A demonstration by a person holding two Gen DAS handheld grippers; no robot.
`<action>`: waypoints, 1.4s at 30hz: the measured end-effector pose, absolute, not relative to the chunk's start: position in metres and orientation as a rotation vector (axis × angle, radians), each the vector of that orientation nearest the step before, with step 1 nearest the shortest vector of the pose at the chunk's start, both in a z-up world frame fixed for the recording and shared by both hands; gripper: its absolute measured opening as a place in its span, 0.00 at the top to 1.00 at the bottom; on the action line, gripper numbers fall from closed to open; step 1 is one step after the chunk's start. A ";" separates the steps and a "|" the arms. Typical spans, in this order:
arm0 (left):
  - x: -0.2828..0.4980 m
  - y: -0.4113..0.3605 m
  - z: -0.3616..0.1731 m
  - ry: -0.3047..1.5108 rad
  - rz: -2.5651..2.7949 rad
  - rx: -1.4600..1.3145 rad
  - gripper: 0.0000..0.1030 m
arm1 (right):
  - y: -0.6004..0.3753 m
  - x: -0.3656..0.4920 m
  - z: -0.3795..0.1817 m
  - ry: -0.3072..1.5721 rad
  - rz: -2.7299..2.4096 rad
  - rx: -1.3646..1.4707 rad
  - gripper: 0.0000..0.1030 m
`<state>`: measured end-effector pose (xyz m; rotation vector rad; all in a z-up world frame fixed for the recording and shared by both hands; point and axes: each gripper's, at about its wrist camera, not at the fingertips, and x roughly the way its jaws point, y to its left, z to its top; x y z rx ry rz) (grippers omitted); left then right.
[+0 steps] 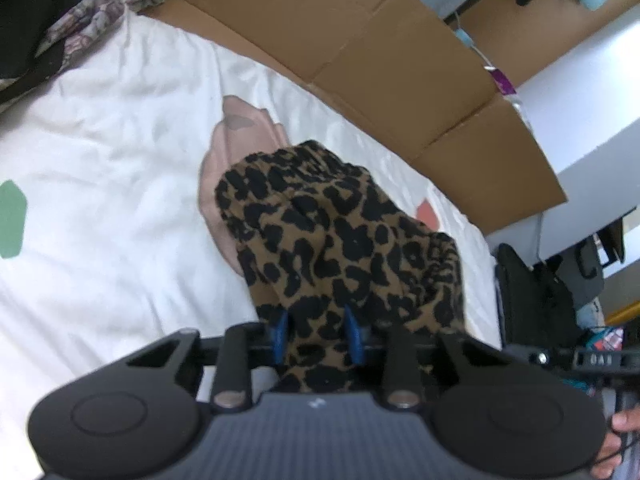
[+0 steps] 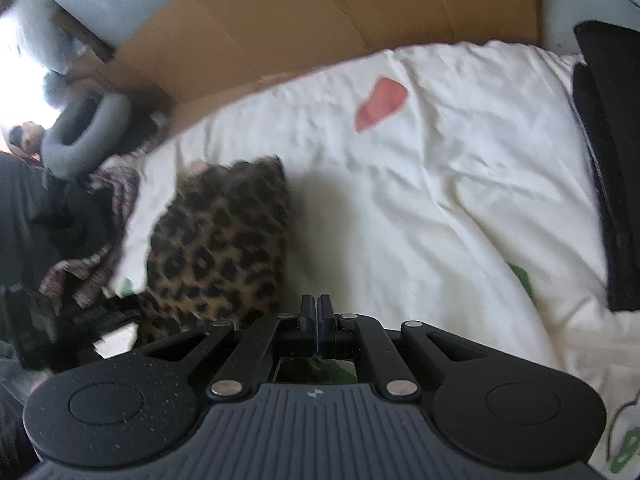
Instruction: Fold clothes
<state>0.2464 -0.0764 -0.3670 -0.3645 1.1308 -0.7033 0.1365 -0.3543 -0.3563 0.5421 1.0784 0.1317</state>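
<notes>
- Right now the left tool [image 1: 320, 334] has its two blue fingers [image 1: 281, 334] closed on a bunched fold of the leopard-print garment [image 1: 320, 240], which drapes forward from the fingers onto the bed.
- Under the far end of that garment a pink cloth [image 1: 224, 152] lies flat on the white bedsheet [image 1: 120, 160], partly covered by it.
- From the right wrist view, the right tool [image 2: 316, 312] has its fingers pressed together with nothing between them; it sits just above the sheet, beside the near edge of the garment but apart from it.
- A flattened cardboard sheet [image 1: 380, 60] runs along the far side of the bed.
- Printed patches mark the bedsheet: a green one [image 1: 12, 220] at the left edge and a red one [image 2: 380, 102] in the right wrist view.
- A grey neck pillow [image 2: 80, 136] rests near a heap of dark and patterned clothes [image 2: 72, 220] at the bed's end.
- A black bag [image 1: 536, 296] stands off the bed's edge in the left view.
</notes>
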 end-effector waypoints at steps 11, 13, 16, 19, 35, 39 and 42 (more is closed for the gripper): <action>0.230 -0.097 -0.357 1.139 -0.765 -0.353 0.59 | -0.314 0.164 -0.345 1.054 0.236 0.623 0.57; 0.227 -0.100 -0.356 1.137 -0.771 -0.343 0.56 | -0.308 0.169 -0.347 1.066 0.227 0.651 0.50; 0.223 -0.105 -0.355 1.134 -0.781 -0.327 0.54 | -0.300 0.175 -0.349 1.079 0.197 0.641 0.39; 0.218 -0.109 -0.353 1.131 -0.791 -0.312 0.54 | -0.299 0.176 -0.354 1.089 0.168 0.641 0.39; 0.219 -0.106 -0.358 1.145 -0.765 -0.309 0.50 | -0.330 0.157 -0.375 1.122 0.123 0.672 0.96; 0.224 -0.103 -0.361 1.153 -0.739 -0.330 0.50 | -0.337 0.154 -0.377 1.123 0.118 0.671 1.00; 0.232 -0.098 -0.363 1.163 -0.706 -0.351 0.47 | -0.338 0.152 -0.376 1.121 0.126 0.654 1.00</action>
